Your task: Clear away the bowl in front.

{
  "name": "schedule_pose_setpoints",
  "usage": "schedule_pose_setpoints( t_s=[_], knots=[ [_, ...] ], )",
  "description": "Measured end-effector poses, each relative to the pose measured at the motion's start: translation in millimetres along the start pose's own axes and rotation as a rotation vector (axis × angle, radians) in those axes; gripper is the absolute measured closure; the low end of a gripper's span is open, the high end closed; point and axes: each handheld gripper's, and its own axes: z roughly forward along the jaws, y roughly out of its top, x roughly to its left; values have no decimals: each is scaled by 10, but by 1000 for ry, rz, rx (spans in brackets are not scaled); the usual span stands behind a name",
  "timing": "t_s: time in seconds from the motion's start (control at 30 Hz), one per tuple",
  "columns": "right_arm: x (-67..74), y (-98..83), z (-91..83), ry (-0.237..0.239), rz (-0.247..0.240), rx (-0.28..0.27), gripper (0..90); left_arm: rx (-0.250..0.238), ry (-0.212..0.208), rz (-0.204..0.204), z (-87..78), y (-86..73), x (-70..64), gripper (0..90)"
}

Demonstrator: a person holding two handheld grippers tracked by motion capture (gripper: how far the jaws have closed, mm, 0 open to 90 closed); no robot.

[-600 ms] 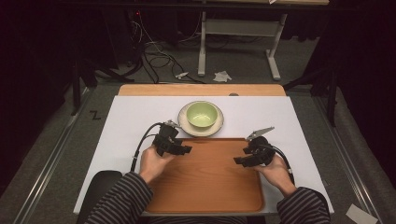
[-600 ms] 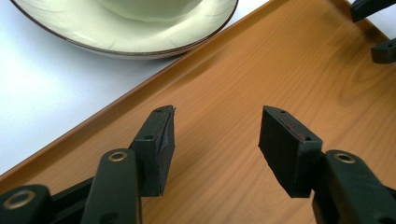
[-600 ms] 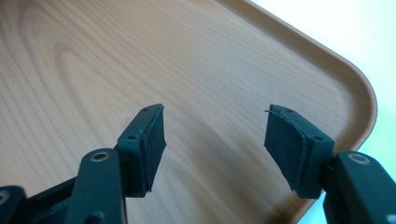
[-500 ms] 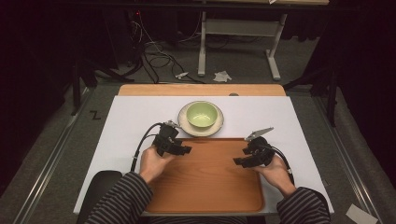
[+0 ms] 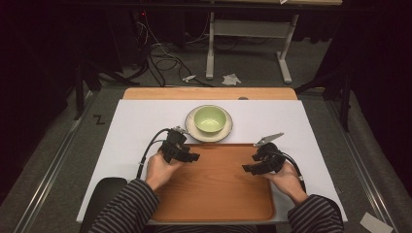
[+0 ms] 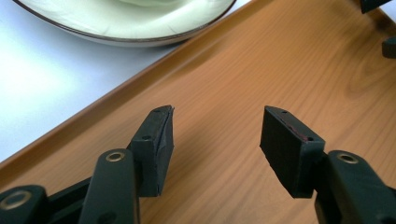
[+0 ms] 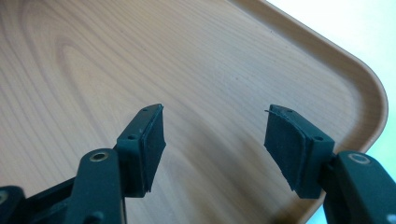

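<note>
From above I am seeing the left gripper (image 5: 187,155) hovering at the tray's (image 5: 214,194) far left corner and the right gripper (image 5: 252,167) hovering near its right edge. The gripper views are showing me both sets of jaws spread wide over bare wood, holding nothing. The green bowl (image 5: 210,119) is sitting on its plate (image 5: 192,130), touching the tray's far edge.

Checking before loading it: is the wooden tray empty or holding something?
Empty. The high view shows the wooden tray bare; the green bowl sits on its plate beyond the far edge.
</note>
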Motion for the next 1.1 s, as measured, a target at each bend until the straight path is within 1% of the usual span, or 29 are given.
schedule_pose_setpoints(
  t_s=[0.07, 0.1, 0.13, 0.23, 0.27, 0.53, 0.6, 0.63, 0.73, 0.9, 0.97, 1.0, 1.07, 1.1],
  knots=[
    [0, -1, 6, -3, -6, 0, 394, 4, -1, 4, 7, -4, 3, 442],
    [2, 0, 6, -2, -2, 2, 394, 6, 0, 0, 14, -5, 5, 442],
    [-11, 0, 9, -3, -14, 5, 393, 6, 0, 0, 14, -5, 5, 440],
    [-8, -1, 14, -2, 3, 7, 393, 14, 3, 1, 26, -7, 19, 437],
    [-8, -1, 15, -1, -6, 10, 393, 15, 3, 3, 22, -6, 17, 435],
    [-2, 0, 17, -1, 2, 12, 393, 4, -4, -14, 4, 17, 6, 436],
    [-7, -1, 17, -4, -6, 10, 392, 6, -5, -7, -7, 21, 2, 436],
    [0, 0, 16, -4, 2, 12, 393, 5, -6, -9, -11, 23, -4, 436],
    [-1, 1, 20, -3, -8, 13, 393, 0, -12, -8, -26, 35, -21, 435],
    [-7, 7, 34, 2, 2, 17, 393, -3, -11, -7, -30, 60, -21, 433],
    [-18, 5, 33, 3, -10, 13, 393, -4, -9, -7, -28, 70, -17, 432],
    [-6, 6, 27, 1, -3, 17, 392, -5, -10, -7, -32, 82, -21, 432],
    [-7, 4, 27, 2, -17, 12, 392, -9, -13, -7, -43, 112, -32, 431],
    [-7, 4, 28, 3, -17, 11, 393, -21, -20, -15, -56, 148, -40, 430]
  ],
)
